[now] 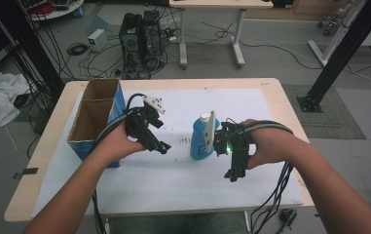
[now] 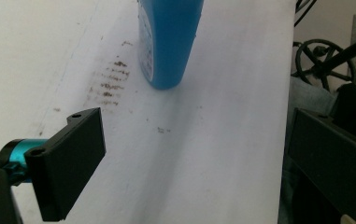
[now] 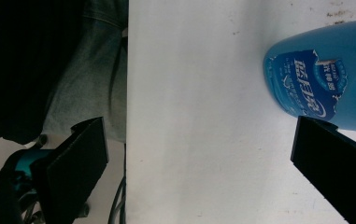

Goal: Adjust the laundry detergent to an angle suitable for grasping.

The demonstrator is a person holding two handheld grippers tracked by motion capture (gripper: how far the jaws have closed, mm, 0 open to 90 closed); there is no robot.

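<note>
We see the blue bottle [image 1: 201,139] standing upright on the white sheet [image 1: 188,175] that covers the table [image 1: 275,92]. It stands between the two hand-held grippers, nearer the right one.

Right gripper [image 1: 235,173]: in the high view we find it just beside the bottle, on the bottle's right side, with its body close against the bottle and its jaws pointing back toward the person. In the right gripper view its jaws stand spread wide, with bare white sheet between them. The blue bottle [image 3: 325,79] lies ahead of the right-hand jaw, at the upper right of that view, and is not between the jaws. Whether that jaw touches the bottle we cannot tell. The bottle's label, torn at the edges, faces this camera.

Left gripper [image 1: 164,146]: in the high view it is held to the left of the bottle, apart from it, with its jaw tips pointing toward the bottle. In the left gripper view its jaws are likewise spread wide and hold nothing. The blue bottle [image 2: 168,42] stands ahead of them, near the middle of the gap but well beyond the jaw tips, with dark smudges [image 2: 110,81] on the sheet in front of the left-hand jaw.

An open cardboard box [image 1: 95,117] with blue sides stands just beyond the left hand [image 1: 117,144], on its outer side.
</note>
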